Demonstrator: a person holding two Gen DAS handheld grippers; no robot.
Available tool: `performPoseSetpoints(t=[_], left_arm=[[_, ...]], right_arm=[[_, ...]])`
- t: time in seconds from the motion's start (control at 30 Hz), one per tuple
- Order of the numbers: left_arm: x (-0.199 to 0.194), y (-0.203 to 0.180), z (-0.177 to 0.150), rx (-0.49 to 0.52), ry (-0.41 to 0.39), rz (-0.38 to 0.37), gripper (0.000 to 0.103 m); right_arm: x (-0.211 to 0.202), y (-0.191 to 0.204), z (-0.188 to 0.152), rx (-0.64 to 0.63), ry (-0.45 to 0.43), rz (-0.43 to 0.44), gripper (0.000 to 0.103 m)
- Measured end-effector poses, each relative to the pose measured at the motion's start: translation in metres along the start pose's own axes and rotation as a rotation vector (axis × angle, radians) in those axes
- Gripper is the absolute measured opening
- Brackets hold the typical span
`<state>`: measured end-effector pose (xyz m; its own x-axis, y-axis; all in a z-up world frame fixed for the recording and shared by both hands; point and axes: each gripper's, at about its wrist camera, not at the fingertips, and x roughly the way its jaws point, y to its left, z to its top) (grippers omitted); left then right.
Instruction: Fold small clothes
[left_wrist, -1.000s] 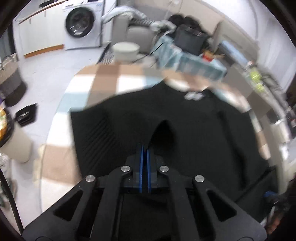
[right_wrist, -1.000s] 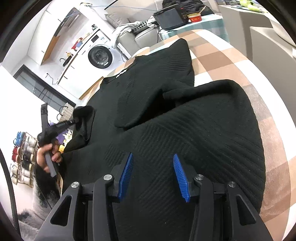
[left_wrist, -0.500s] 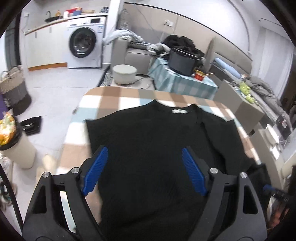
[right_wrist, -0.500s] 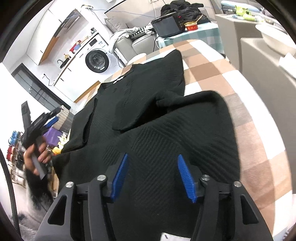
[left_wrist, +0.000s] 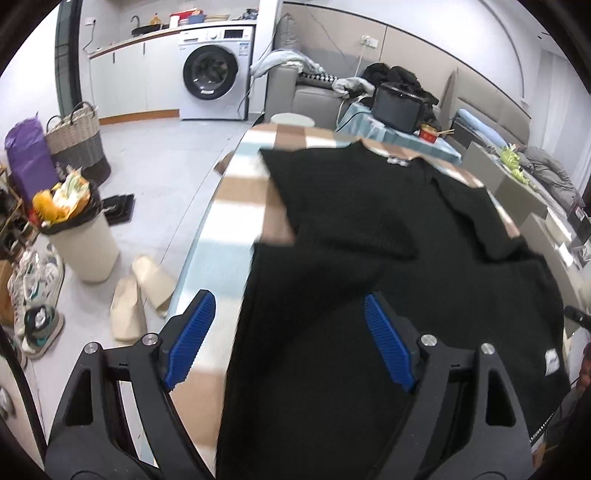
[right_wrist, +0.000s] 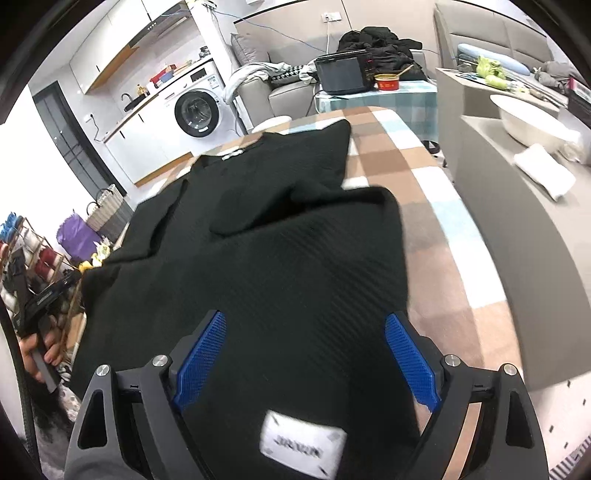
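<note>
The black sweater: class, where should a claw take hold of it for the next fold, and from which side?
Probably the bottom hem of the black sweater, near the white label. It lies flat at the table's near edge, so the open right claw could pinch it from the near side.

washing machine (left_wrist: 215, 85), wicker basket (left_wrist: 79, 142), full bin (left_wrist: 79, 236), perhaps slippers (left_wrist: 138, 299)

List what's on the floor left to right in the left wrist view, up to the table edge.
Sneakers → purple bag → woven basket → trash bin → black mat → beige slippers → checked table.
</note>
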<state>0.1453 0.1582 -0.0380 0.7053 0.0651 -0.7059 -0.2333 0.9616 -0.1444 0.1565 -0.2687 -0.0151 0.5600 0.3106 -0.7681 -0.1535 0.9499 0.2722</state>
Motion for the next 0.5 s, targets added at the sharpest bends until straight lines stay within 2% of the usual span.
performPoseSetpoints(t=[0.1,0.17,0.3,0.5], left_arm=[[-0.010,0.010,-0.027,-0.006,0.006,0.012,0.081],[-0.017,0.017,-0.042,-0.023,0.016,0.016,0.081],[-0.023,0.023,-0.065,-0.031,0.029,0.016,0.081],[-0.014,0.023,-0.079,-0.044,0.055,0.028,0.081]], right_arm=[[-0.009,-0.017,-0.016,0.024,-0.031,-0.023,0.090],[-0.012,-0.028,-0.025,0.045,-0.019,-0.022,0.090],[-0.015,-0.045,-0.039,0.081,-0.005,0.025,0.090],[-0.007,-0.044,-0.043,0.056,-0.001,0.066,0.083]])
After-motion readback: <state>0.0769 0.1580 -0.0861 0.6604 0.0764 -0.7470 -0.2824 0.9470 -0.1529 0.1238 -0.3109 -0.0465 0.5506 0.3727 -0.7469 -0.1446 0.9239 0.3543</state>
